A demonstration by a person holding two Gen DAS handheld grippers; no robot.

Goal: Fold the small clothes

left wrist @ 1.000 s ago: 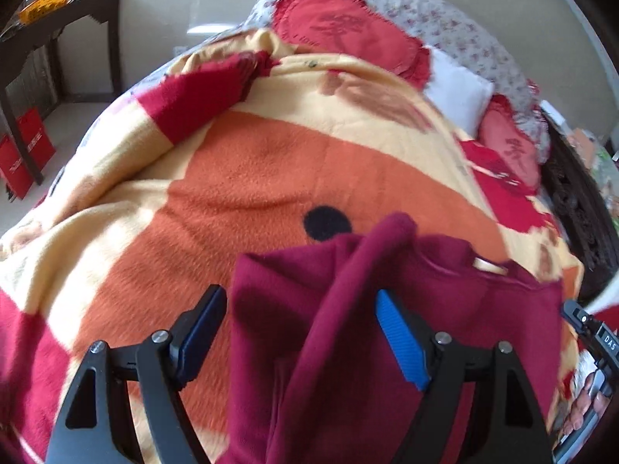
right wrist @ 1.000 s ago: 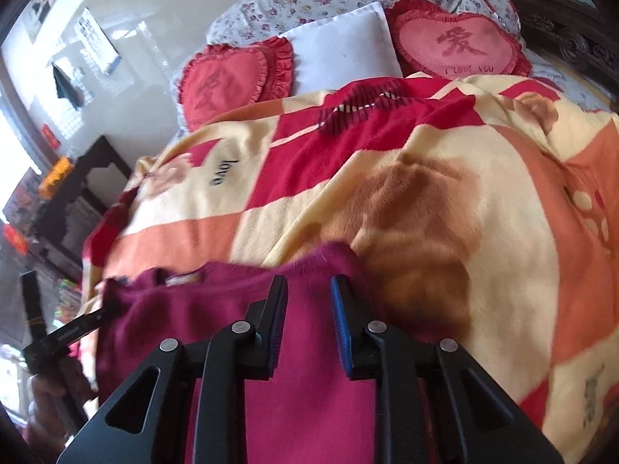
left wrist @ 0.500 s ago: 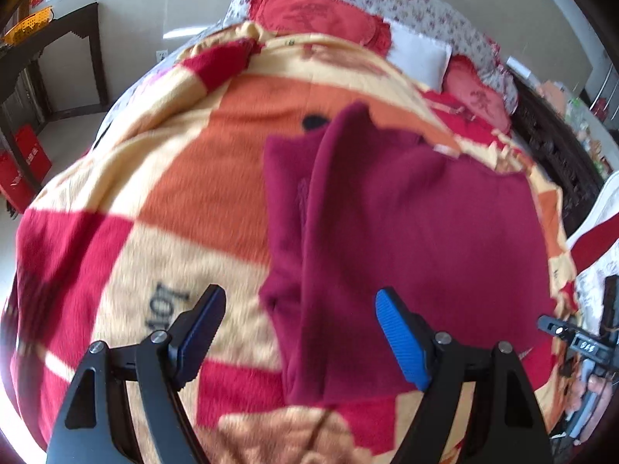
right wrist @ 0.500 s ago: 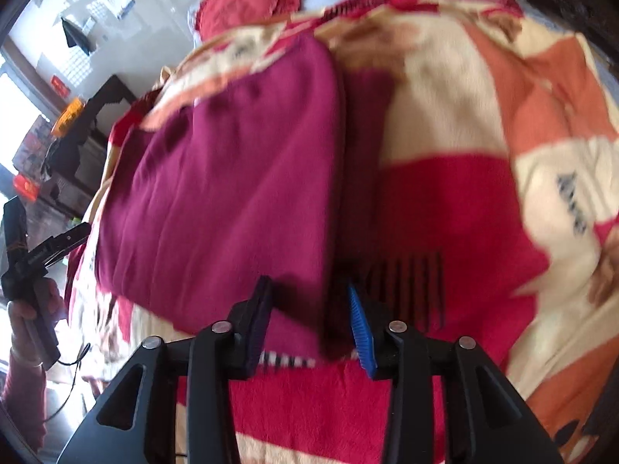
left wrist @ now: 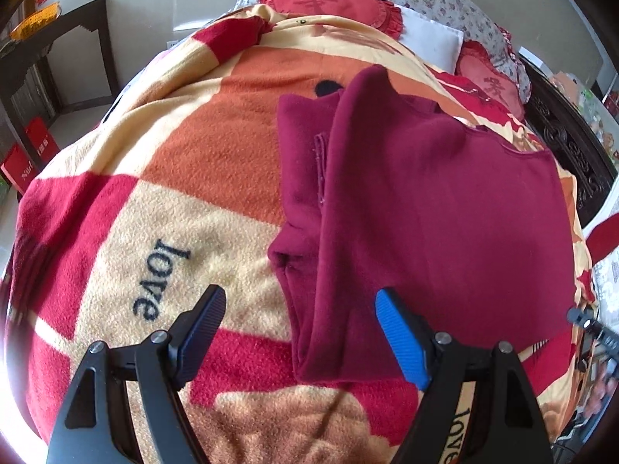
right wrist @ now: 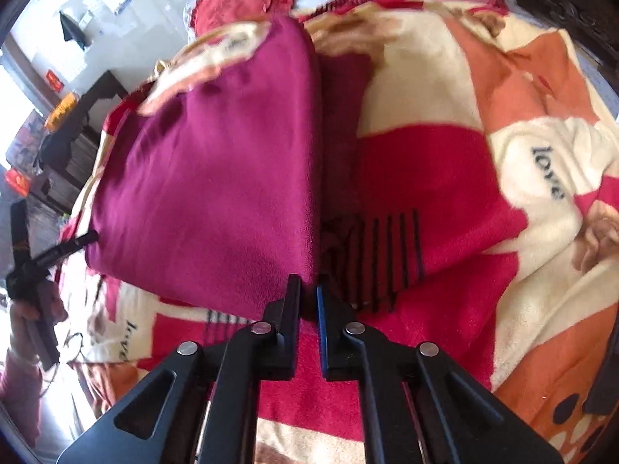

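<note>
A dark red garment point(left wrist: 425, 208) lies flat on the bed blanket point(left wrist: 185, 162), its left side folded over onto itself. My left gripper point(left wrist: 300, 330) is open and empty, held above the garment's near left corner. In the right wrist view the garment point(right wrist: 216, 178) lies left of centre. My right gripper point(right wrist: 308, 294) has its jaws nearly together on the garment's near right corner at the folded edge. The left gripper also shows at the left edge of the right wrist view point(right wrist: 35, 266), held by a hand.
The blanket is a patchwork of red, orange and cream with "love" lettering point(left wrist: 158, 278). Heart-shaped red cushions point(left wrist: 325, 4) and a white pillow point(left wrist: 429, 42) lie at the head of the bed. A dark wooden table point(left wrist: 58, 58) stands on the left, a carved bed frame point(left wrist: 572, 143) on the right.
Both grippers drew back from the collar end to the garment's near edge. The left one let go of the folded side and stayed open. The right one opened, then closed on the near corner.
</note>
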